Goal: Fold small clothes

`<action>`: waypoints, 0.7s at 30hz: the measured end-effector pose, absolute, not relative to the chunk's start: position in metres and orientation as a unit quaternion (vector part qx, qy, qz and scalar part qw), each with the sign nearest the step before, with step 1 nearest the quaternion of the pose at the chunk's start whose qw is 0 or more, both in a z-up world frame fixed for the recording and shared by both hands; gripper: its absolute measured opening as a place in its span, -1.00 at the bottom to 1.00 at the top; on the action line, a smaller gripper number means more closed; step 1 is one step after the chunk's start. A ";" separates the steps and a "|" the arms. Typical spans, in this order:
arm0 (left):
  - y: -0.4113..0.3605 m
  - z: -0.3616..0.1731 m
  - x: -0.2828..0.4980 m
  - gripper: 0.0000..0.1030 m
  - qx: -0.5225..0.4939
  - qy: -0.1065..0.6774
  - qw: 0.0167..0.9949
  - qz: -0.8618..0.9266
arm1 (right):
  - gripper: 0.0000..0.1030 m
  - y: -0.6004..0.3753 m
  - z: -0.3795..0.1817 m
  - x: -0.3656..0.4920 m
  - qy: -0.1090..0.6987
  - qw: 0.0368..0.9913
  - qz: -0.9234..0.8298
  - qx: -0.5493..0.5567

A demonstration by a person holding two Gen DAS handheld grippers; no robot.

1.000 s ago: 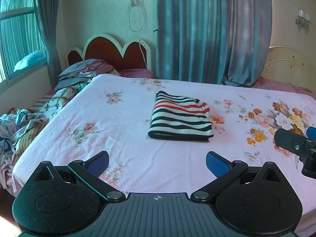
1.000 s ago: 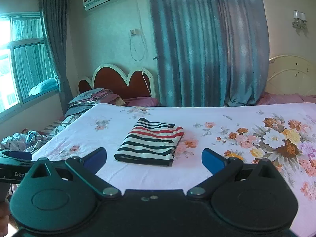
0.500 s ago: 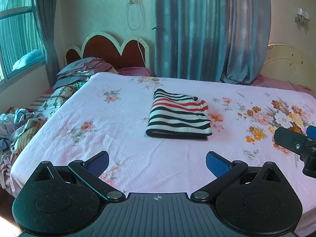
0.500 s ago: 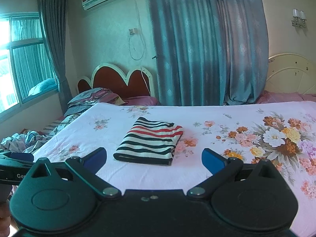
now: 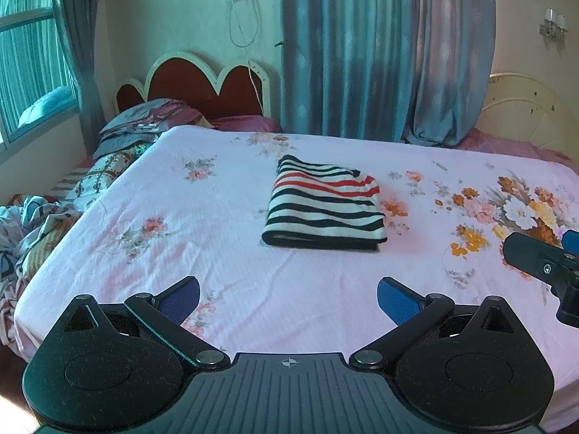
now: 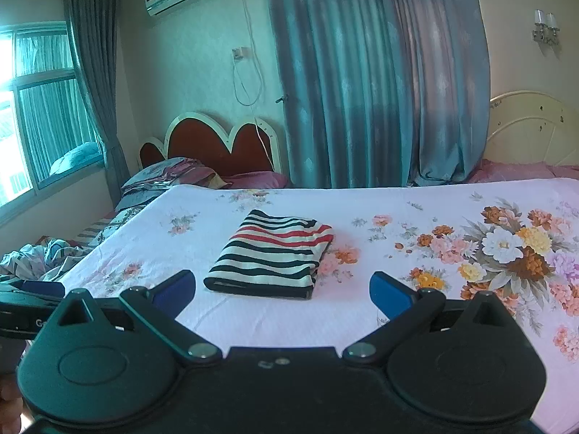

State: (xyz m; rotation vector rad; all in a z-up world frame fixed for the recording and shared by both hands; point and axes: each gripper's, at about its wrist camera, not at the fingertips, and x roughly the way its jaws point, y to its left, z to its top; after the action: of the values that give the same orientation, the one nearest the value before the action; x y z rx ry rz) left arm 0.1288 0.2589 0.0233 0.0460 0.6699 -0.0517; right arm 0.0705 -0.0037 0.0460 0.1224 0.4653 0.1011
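Note:
A black, white and red striped garment [image 5: 325, 204] lies folded into a neat rectangle on the pink floral bed sheet [image 5: 202, 253]; it also shows in the right wrist view [image 6: 275, 253]. My left gripper [image 5: 288, 298] is open and empty, held near the bed's front edge, well short of the garment. My right gripper [image 6: 282, 291] is open and empty, also short of the garment. The right gripper's body shows at the right edge of the left wrist view [image 5: 542, 264].
A pile of crumpled clothes [image 5: 25, 228] lies off the bed's left side. Folded bedding [image 5: 144, 126] is stacked by the red headboard [image 5: 202, 86]. Blue curtains [image 5: 362, 54] hang behind the bed. A window [image 6: 36, 108] is at left.
Both grippers have drawn back and lifted slightly from the bed. The folded garment has not moved. Both stay open.

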 end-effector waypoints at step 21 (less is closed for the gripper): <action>0.247 -0.003 0.176 0.99 0.031 0.324 0.945 -0.047 | 0.98 -0.013 0.022 0.109 0.263 0.961 0.039 0.073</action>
State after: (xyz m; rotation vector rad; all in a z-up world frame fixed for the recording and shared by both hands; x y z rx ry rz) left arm 0.1765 0.2470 -0.0029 0.0637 0.6594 -0.0963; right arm 0.1092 -0.0130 0.0221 0.1487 0.5332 0.0787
